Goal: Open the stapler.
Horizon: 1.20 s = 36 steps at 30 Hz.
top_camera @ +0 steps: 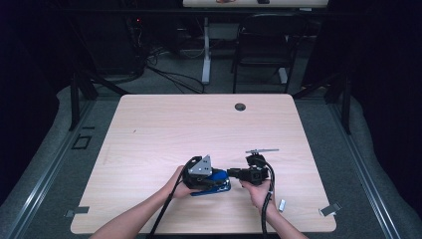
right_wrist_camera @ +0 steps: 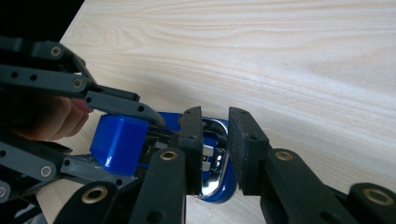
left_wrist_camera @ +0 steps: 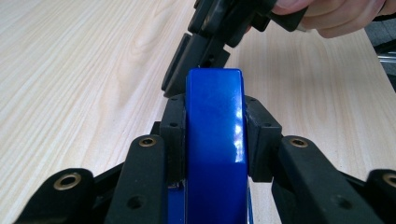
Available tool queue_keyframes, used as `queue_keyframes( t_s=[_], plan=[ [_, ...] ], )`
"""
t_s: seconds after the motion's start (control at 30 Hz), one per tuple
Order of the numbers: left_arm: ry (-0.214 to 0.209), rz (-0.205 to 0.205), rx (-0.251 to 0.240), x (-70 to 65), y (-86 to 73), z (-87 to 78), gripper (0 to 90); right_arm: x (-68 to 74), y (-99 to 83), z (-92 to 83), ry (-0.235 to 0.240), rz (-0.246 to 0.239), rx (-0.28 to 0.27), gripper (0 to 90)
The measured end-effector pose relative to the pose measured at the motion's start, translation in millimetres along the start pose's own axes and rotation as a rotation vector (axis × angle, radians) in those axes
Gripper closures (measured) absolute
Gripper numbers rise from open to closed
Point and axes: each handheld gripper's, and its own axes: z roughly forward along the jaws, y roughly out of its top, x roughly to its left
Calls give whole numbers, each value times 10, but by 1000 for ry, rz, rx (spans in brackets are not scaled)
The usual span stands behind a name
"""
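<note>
A blue stapler (top_camera: 213, 188) lies low over the wooden table (top_camera: 199, 124) near its front edge. My left gripper (top_camera: 221, 180) is shut on it; in the left gripper view both pads press the sides of the stapler's blue body (left_wrist_camera: 215, 140). My right gripper (top_camera: 233, 173) meets it from the right, tips toward the stapler's end. In the right gripper view its jaws (right_wrist_camera: 217, 135) stand a little apart with the stapler's chrome metal part (right_wrist_camera: 212, 165) in the gap, and neither pad visibly presses on it. The left gripper's fingers (right_wrist_camera: 116, 105) clamp the blue body (right_wrist_camera: 119, 140) there.
A small metal piece (top_camera: 281, 204) and a grey clip (top_camera: 329, 210) lie at the table's front right, another clip (top_camera: 77, 211) at the front left corner. A cable hole (top_camera: 240, 106) sits near the far edge. A black chair (top_camera: 263, 45) stands beyond the table.
</note>
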Motion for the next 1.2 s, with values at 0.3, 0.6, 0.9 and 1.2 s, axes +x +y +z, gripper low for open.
queue_keyframes(
  t_s=[0.3, 0.6, 0.9, 1.2],
  plan=[
    [-5, -25, -26, 51, -7, -65, 660, 53, -19, 63, -15, -41, 49, 809],
    [22, -4, 0, 33, 35, -141, 656, 78, -17, 71, -41, -75, 58, 828],
    [62, -7, 38, -19, 93, -184, 655, 93, -17, 87, -75, -104, 81, 850],
    [78, -6, 75, -34, 140, -194, 653, 110, -25, 107, -98, -129, 93, 855]
  ],
)
